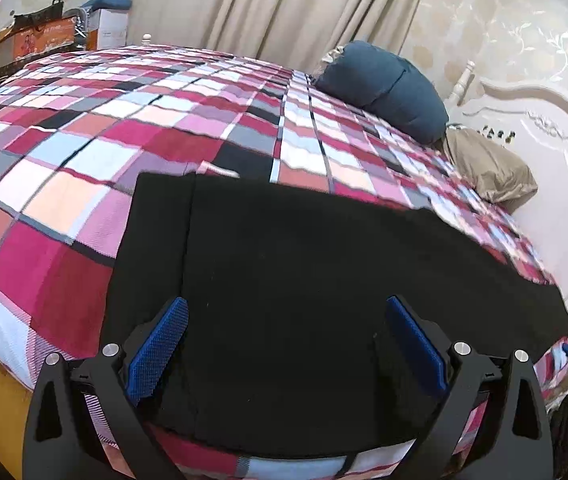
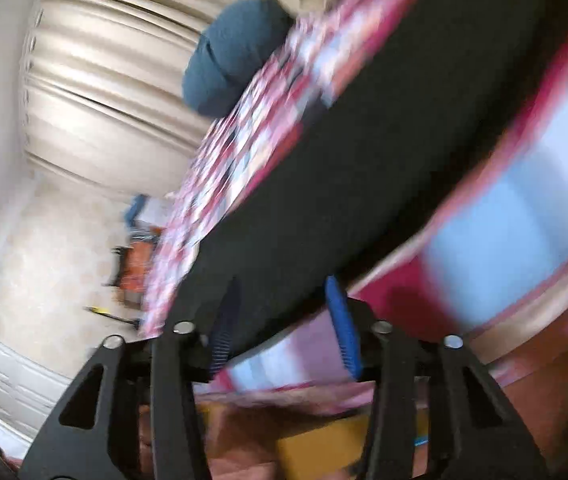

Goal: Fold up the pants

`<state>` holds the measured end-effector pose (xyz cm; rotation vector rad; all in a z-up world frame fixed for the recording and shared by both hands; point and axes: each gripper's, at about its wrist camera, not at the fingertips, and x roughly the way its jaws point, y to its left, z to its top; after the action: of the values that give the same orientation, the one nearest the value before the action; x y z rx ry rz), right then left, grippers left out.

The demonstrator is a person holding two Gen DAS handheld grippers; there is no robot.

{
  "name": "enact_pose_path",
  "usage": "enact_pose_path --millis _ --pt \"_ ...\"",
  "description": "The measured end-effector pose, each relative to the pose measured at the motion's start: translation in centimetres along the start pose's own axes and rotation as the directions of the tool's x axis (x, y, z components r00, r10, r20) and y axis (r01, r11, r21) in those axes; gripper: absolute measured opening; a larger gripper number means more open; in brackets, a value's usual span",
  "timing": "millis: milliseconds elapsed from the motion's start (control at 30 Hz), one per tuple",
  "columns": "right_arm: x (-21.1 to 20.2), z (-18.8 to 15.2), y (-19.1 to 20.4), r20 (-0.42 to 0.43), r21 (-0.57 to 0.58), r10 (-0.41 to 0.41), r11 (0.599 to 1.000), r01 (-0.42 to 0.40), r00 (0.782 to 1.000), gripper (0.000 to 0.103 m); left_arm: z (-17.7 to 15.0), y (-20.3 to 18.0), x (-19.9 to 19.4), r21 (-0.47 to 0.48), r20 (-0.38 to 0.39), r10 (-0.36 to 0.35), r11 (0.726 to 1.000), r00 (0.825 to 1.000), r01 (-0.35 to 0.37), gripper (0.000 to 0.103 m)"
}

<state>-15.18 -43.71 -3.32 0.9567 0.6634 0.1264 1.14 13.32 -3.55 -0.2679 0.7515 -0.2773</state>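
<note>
**Black pants flat on the checked bed**

The black pants [image 1: 303, 264] lie spread flat near the front edge of the plaid bedspread [image 1: 96, 168]. The left gripper [image 1: 284, 344] hovers over them, jaws wide, gripping nothing. The right gripper [image 2: 284, 320], blurred and tilted, stands partly apart, empty, at the pants' edge. A blue pillow [image 1: 387, 84] sits by the white headboard [image 1: 543, 152].
</note>
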Motion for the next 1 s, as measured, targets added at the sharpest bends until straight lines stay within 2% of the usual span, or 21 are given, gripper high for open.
enact_pose_path --millis 33,100,133,200,267,333,367,433,467,500,600,667,700,733,767,900,1000 --pt "-1.6 1.4 -0.3 0.027 -0.029 -0.028 0.999 0.028 0.999 0.058 0.4 -0.2 -0.2 -0.007 0.008 -0.006 1.0 1.0 0.006 0.098" --pt "-5.3 5.9 -1.5 0.072 -0.096 -0.094 0.99 0.1 0.993 0.065 1.0 -0.5 -0.5 -0.015 0.021 -0.011 1.0 1.0 0.011 0.098" --pt "-7.2 8.2 -2.4 0.114 -0.11 -0.145 0.981 0.157 0.983 0.066 1.4 -0.8 -0.5 -0.013 0.022 -0.014 1.0 1.0 0.014 0.098" --pt "-9.5 11.8 -4.2 0.146 -0.112 -0.177 0.975 0.194 0.973 0.066 1.7 -1.4 -0.3 -0.004 0.022 -0.007 1.0 1.0 0.007 0.098" --pt "-11.4 15.4 -7.2 0.174 -0.054 -0.26 0.961 0.273 0.95 0.066 1.8 -2.0 0.3 0.001 0.005 0.006 1.0 1.0 -0.006 0.098" --pt "-11.3 18.0 -10.3 0.126 0.0 -0.297 0.954 0.299 0.946 0.066 1.8 -2.5 0.9 0.0 -0.01 0.007 1.0 1.0 -0.007 0.098" --pt "-11.0 18.5 -11.5 0.11 0.034 -0.337 0.941 0.336 0.935 0.066 1.7 -2.7 1.1 -0.001 -0.015 0.011 1.0 1.0 -0.011 0.098" --pt "-10.4 19.1 -13.8 0.057 0.094 -0.42 0.905 0.414 0.906 0.064 1.6 -3.3 1.7 -0.004 -0.03 0.015 1.0 0.999 -0.015 0.098" --pt "-10.2 19.1 -14.2 0.061 0.111 -0.404 0.912 0.396 0.913 0.062 1.5 -3.5 1.9 -0.006 -0.037 0.015 1.0 0.999 -0.015 0.098" --pt "-9.7 18.5 -14.4 0.071 0.116 -0.383 0.92 0.373 0.921 0.052 1.5 -3.7 2.1 -0.01 -0.043 0.014 1.0 0.999 -0.014 0.098" --pt "-9.2 18.0 -14.9 0.081 0.146 -0.367 0.924 0.353 0.927 0.05 1.5 -4.1 2.7 -0.015 -0.058 0.014 1.0 0.998 -0.015 0.098" --pt "-8.8 17.6 -15.1 0.071 0.171 -0.384 0.914 0.368 0.921 0.049 1.5 -4.3 3.0 -0.016 -0.064 0.015 1.0 0.998 -0.016 0.098" --pt "-8.9 17.6 -15.1 0.078 0.167 -0.397 0.91 0.38 0.915 0.039 1.5 -4.3 3.2 -0.015 -0.067 0.017 1.0 0.998 -0.018 0.098" --pt "-9.0 17.4 -14.9 0.092 0.155 -0.421 0.901 0.404 0.903 0.017 1.4 -4.3 3.2 -0.013 -0.068 0.021 1.0 0.997 -0.022 0.098" --pt "-9.2 17.4 -14.7 0.106 0.145 -0.446 0.891 0.43 0.889 0.014 1.3 -4.4 3.3 -0.012 -0.067 0.025 1.0 0.997 -0.025 0.098" --pt "-10.8 16.6 -13.3 0.155 0.126 -0.407 0.912 0.391 0.9 0.011 1.2 -4.4 3.4 -0.01 -0.066 0.027 1.0 0.997 -0.028 0.098" --pt "-11.8 15.6 -13.1 0.174 0.13 -0.399 0.916 0.38 0.9 0.011 1.1 -4.3 3.5 -0.016 -0.069 0.027 0.999 0.997 -0.028 0.098"
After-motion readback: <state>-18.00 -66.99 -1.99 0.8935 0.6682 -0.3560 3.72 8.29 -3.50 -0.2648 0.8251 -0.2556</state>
